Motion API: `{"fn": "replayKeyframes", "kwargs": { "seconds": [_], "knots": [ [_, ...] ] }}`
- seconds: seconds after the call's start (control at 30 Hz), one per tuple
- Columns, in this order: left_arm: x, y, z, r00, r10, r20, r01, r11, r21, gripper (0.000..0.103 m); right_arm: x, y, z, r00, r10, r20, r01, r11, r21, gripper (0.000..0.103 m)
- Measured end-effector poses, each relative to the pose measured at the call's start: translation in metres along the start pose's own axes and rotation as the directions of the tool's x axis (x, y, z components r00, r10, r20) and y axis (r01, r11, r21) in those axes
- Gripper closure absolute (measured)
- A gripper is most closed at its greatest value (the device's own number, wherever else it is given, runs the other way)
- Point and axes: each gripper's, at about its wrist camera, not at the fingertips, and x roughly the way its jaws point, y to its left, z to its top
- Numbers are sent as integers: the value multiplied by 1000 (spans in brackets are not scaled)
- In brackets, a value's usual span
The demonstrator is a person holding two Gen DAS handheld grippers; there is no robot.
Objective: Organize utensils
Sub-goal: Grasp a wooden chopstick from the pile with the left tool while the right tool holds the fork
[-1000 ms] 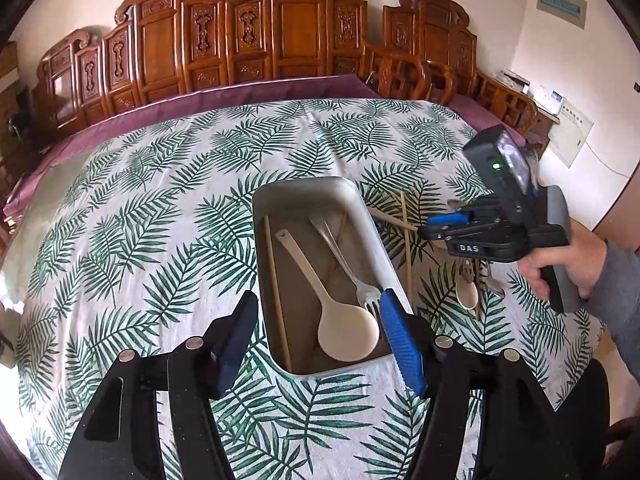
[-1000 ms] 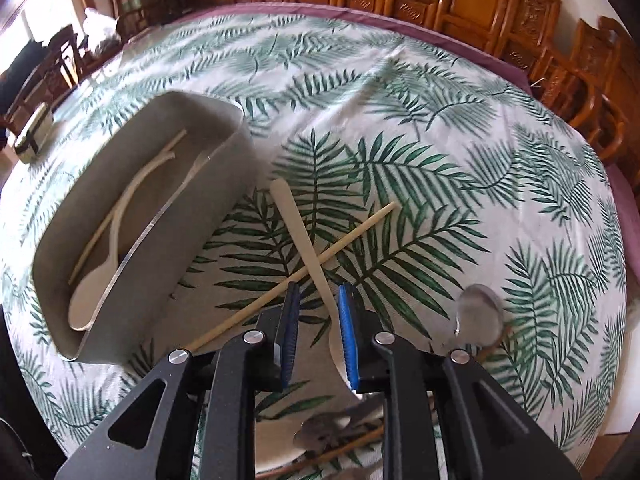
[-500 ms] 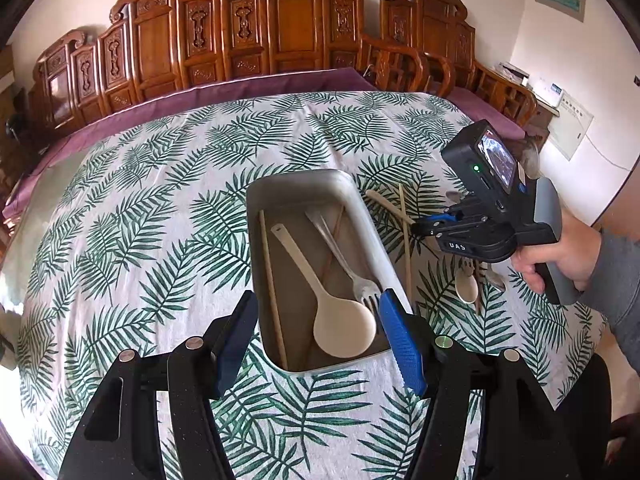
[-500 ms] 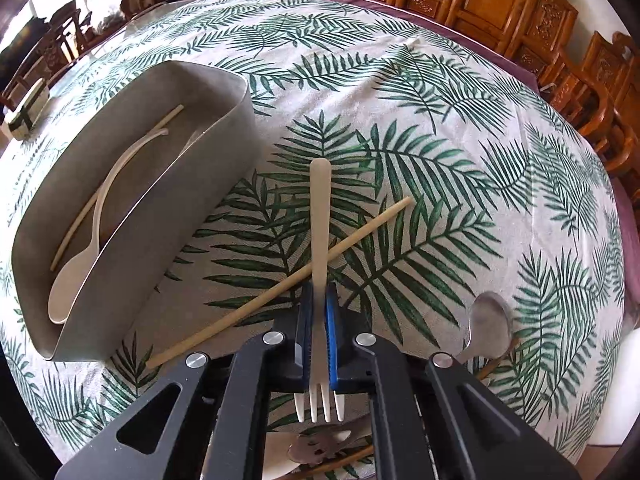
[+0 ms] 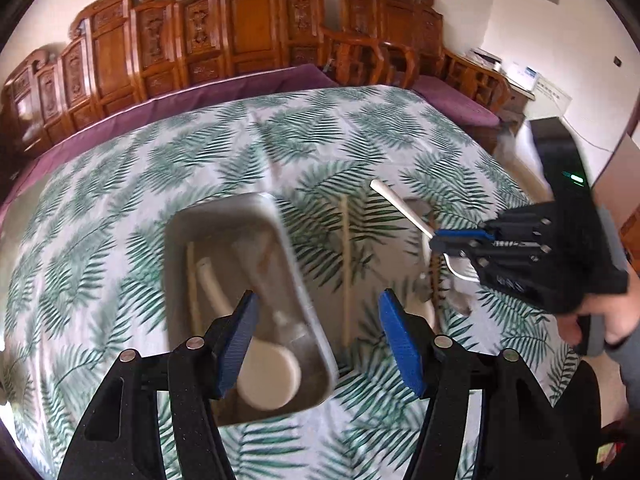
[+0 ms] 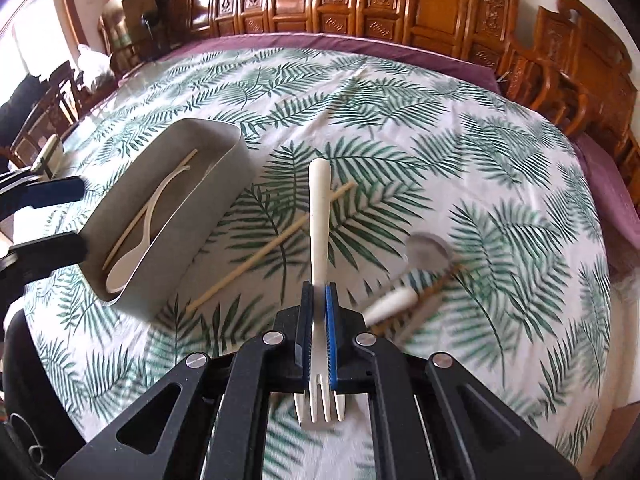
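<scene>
My right gripper (image 6: 319, 300) is shut on a cream fork (image 6: 319, 216), handle pointing forward, tines back toward the camera, lifted above the cloth. It also shows in the left wrist view (image 5: 438, 240) holding the fork (image 5: 400, 206). The grey metal tray (image 6: 176, 216) lies to its left with a cream spoon (image 6: 132, 248) and a chopstick inside. My left gripper (image 5: 316, 332) is open and empty, hovering over the near end of the tray (image 5: 296, 280).
A wooden chopstick (image 6: 272, 244) lies on the leaf-print tablecloth beside the tray. Several loose utensils, including a metal spoon (image 6: 430, 250) and a cream handle (image 6: 390, 302), lie to the right. Carved wooden chairs (image 6: 360, 0) ring the table.
My right gripper has lifted the fork off the cloth and away from the chopstick. My left gripper has shifted right, so the tray sits further left in its view.
</scene>
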Motion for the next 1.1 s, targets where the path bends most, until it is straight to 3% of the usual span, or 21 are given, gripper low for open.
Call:
{"fn": "replayKeyframes", "kwargs": {
  "seconds": [0.2, 0.37, 0.7, 1.0, 1.1],
  "knots": [
    [34, -22, 15, 997, -28, -68, 31, 999, 44, 62, -23, -22, -28, 1000, 12, 28, -14, 998, 69, 96],
    [64, -33, 22, 991, -24, -135, 35, 996, 80, 67, -26, -32, -49, 1000, 1, 30, -4, 996, 94, 96],
    [111, -38, 31, 963, -7, -268, 35, 994, 100, 85, -29, -38, -73, 999, 18, 35, -22, 991, 134, 96],
    [136, -38, 38, 942, 47, -333, -4, 992, 127, 86, -31, -42, -79, 999, 21, 44, -28, 987, 158, 96],
    [143, -34, 37, 930, 58, -362, -17, 993, 114, 95, -30, -42, -81, 999, 23, 42, -29, 987, 159, 96]
  ]
}}
